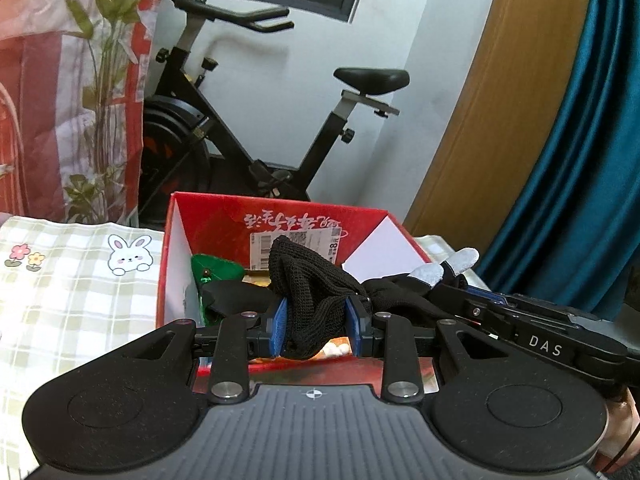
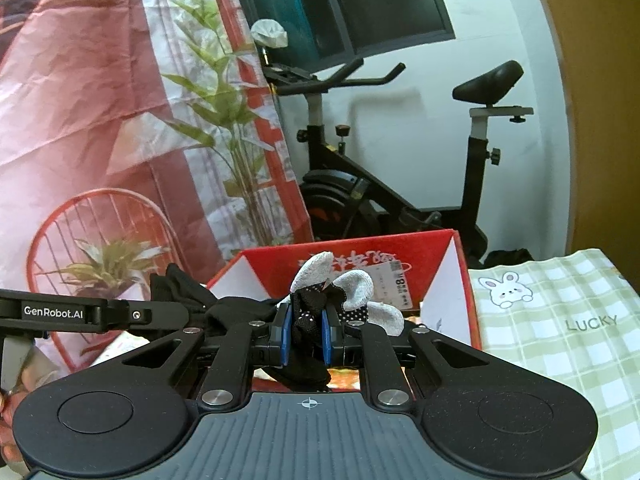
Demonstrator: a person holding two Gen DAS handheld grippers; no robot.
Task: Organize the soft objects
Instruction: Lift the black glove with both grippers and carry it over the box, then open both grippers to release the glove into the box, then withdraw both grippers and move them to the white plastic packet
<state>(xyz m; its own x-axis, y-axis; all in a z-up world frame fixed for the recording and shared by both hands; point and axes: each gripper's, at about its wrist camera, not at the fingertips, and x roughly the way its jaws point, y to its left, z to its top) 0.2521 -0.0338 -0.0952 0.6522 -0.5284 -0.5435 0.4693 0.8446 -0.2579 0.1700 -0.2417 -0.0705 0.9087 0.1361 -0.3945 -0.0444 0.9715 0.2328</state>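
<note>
A black knit glove [image 1: 316, 292] with grey fingertips [image 1: 444, 268] is stretched between both grippers above an open red cardboard box [image 1: 208, 220]. My left gripper [image 1: 316, 320] is shut on the glove's black cuff end. My right gripper [image 2: 306, 336] is shut on the glove's finger end [image 2: 308, 312], with the grey fingertips [image 2: 356, 288] sticking up past the pads. The right gripper shows in the left wrist view [image 1: 500, 312], and the left gripper shows in the right wrist view [image 2: 120, 314]. A green soft object [image 1: 212, 272] lies inside the box [image 2: 452, 248].
The box stands on a green plaid cloth with a rabbit print [image 1: 80, 280] [image 2: 560, 328]. An exercise bike [image 1: 248, 128] stands behind the box by a white wall. A red printed backdrop [image 2: 100, 120] hangs at the left, a blue curtain [image 1: 592, 160] at the right.
</note>
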